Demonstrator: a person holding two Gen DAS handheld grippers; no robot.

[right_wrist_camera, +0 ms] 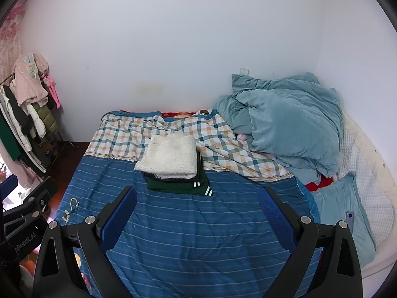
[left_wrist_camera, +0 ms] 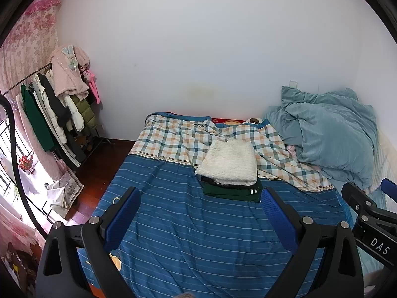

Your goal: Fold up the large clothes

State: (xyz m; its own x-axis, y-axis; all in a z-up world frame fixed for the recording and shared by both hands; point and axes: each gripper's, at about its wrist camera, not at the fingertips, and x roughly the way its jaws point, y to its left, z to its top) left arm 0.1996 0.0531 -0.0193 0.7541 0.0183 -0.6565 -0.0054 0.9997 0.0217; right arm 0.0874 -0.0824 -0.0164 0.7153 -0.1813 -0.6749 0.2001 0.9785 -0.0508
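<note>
- A stack of folded clothes (left_wrist_camera: 229, 171) sits near the middle of a bed (left_wrist_camera: 186, 236), on the line where the blue striped sheet meets a checked blanket (left_wrist_camera: 173, 136).
- On top of the pile lies a cream knitted garment (right_wrist_camera: 171, 157), folded square; beneath it are dark layers and, at the bottom, a dark green piece (right_wrist_camera: 178, 186) with white stripes at its cuff.
- The left claw (left_wrist_camera: 199, 221) hangs above the striped sheet, its blue-padded fingers (left_wrist_camera: 122, 217) spread wide apart and holding nothing; the pile lies beyond and between the fingertips, untouched.
- The right claw (right_wrist_camera: 197, 219) is likewise spread wide and empty, hovering over the same sheet short of the pile.
- Each claw shows at the edge of the other's view: the right at the left camera's right edge, the left at the right camera's left edge.
- A crumpled teal duvet (right_wrist_camera: 290, 121) is heaped against the wall at the bed's far right corner, with a teal pillow (right_wrist_camera: 342, 213) lying nearer.
- A clothes rack (left_wrist_camera: 57, 104) loaded with coats stands by the wall, to the left of the bed, beside pink floral curtains (left_wrist_camera: 29, 37).
- A short cord (right_wrist_camera: 70, 209) lies on the sheet near the bed's left edge.
</note>
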